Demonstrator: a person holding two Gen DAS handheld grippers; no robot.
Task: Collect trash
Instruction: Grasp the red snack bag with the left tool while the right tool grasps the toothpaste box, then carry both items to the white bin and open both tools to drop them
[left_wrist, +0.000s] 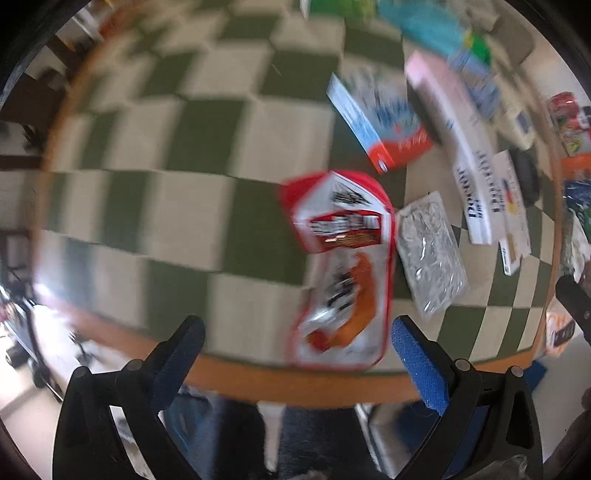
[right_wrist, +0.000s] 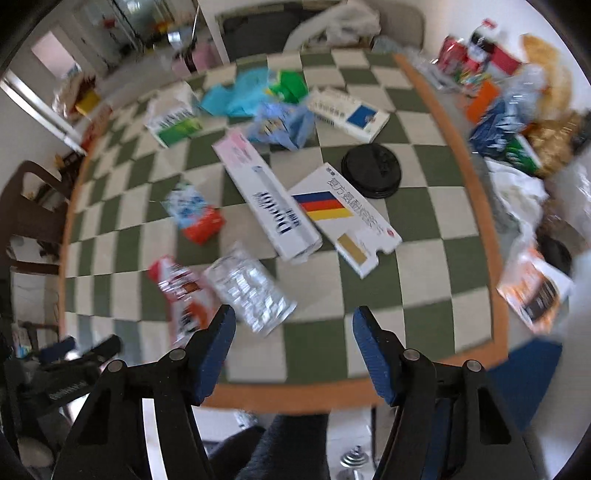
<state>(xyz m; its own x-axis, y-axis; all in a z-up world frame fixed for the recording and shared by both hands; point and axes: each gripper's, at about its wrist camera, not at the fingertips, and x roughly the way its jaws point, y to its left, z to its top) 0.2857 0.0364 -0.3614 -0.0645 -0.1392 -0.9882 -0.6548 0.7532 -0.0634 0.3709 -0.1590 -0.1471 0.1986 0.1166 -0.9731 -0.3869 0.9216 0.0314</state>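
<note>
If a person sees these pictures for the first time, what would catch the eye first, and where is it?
First the green and white checkered tablecloth, strewn with packaging. Near the front edge lies a red and white snack bag, just ahead of the open left gripper, with a crinkled silver foil pack beside it. Further toward the middle, a black round lid sits next to a white box with black, red and yellow stripes.
</note>
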